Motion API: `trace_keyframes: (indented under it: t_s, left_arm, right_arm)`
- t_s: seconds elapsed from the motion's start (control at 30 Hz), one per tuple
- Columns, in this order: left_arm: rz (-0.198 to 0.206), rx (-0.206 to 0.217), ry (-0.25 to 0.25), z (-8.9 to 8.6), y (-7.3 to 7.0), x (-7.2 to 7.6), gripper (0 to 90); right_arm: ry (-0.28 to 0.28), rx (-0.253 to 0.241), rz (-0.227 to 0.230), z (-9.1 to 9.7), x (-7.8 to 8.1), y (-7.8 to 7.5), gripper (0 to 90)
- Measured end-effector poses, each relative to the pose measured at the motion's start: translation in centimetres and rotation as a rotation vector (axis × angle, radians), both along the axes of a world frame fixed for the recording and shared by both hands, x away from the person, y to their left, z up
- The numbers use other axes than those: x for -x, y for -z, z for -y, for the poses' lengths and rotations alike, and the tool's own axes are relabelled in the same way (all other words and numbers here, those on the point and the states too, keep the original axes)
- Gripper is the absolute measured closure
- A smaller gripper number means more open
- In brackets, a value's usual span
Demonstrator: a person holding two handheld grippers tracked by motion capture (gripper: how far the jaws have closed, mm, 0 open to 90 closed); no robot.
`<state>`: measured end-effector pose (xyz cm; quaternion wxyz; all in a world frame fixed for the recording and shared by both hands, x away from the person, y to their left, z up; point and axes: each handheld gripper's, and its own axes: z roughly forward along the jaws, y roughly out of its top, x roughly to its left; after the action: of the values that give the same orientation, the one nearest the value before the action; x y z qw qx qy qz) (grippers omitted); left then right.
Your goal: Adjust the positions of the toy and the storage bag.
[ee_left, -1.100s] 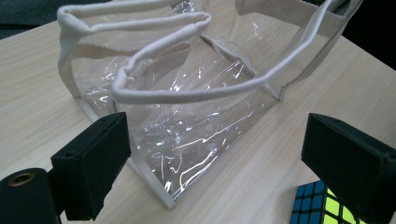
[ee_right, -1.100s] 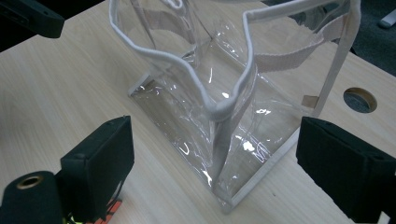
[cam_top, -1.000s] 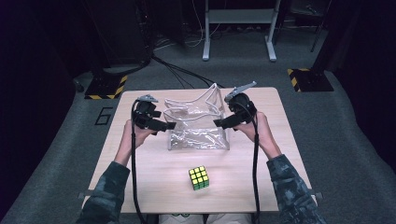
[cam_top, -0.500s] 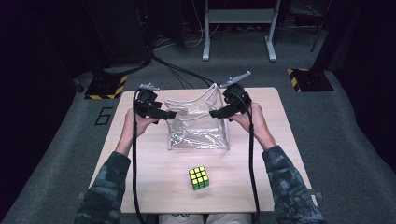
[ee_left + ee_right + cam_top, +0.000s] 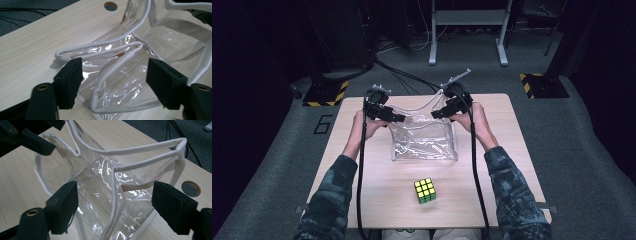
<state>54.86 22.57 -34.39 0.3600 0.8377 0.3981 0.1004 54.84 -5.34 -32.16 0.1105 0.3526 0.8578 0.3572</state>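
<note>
A clear plastic bag (image 5: 424, 142) with white piping and white handles lies on the wooden table (image 5: 362, 175), its mouth at the far end. My left gripper (image 5: 399, 119) is at the mouth's left side, my right gripper (image 5: 435, 114) at its right. In the left gripper view the jaws (image 5: 113, 67) have just been closing; the bag's folded edge (image 5: 120, 85) lies between them, untouched. The right gripper's jaws (image 5: 115, 188) have also been closing, and the bag's piped corner (image 5: 113, 195) stands between them, apart from both pads. A colourful puzzle cube (image 5: 425, 191) sits near the front edge.
A round cable hole (image 5: 191, 188) pierces the table beyond the bag. On the floor behind are black cables (image 5: 402, 75), a metal stand (image 5: 464, 30) and two yellow-black striped bases (image 5: 324, 92). Bare wood surrounds the cube.
Both hands have moved away from the person toward the bag's far end. The jaws of both grippers stand narrower than before. The cube has not moved.
</note>
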Motion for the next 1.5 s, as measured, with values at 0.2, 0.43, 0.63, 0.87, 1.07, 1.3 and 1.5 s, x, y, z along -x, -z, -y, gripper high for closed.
trace_keyframes:
  t_s: [0.2, 0.43, 0.63, 0.87, 1.07, 1.3, 1.5]
  left_arm:
    - [0.004, -0.005, -0.012, -0.2, -0.2, -0.5, 44.4]
    - [0.002, -0.010, -0.004, -0.3, -0.2, -0.4, 46.1]
    - [-0.001, -0.022, 0.004, -0.3, -0.2, -0.3, 46.4]
    - [0.029, -0.056, -0.001, -0.1, 0.0, 0.1, 50.3]
    - [0.030, -0.068, -0.006, -0.2, 0.2, 0.4, 51.0]
    - [0.014, -0.082, -0.011, 0.1, 1.1, 0.0, 49.9]
    - [0.027, -0.149, 0.021, 1.2, 1.3, -0.3, 66.0]
  right_arm:
    - [0.002, 0.023, -0.035, -1.0, -0.9, 1.1, 36.0]
    - [0.009, 0.028, -0.050, -1.1, -1.1, 1.4, 40.2]
    - [0.013, 0.036, -0.059, -1.3, -1.1, 1.5, 46.1]
    - [0.022, 0.047, -0.058, -1.3, -0.9, 1.8, 56.4]
    - [0.025, 0.049, -0.063, -1.0, -0.9, 2.2, 60.9]
    - [0.025, 0.048, -0.058, -0.7, -0.8, 2.2, 62.9]
    - [0.020, 0.070, -0.043, -1.2, -0.9, 2.3, 77.6]
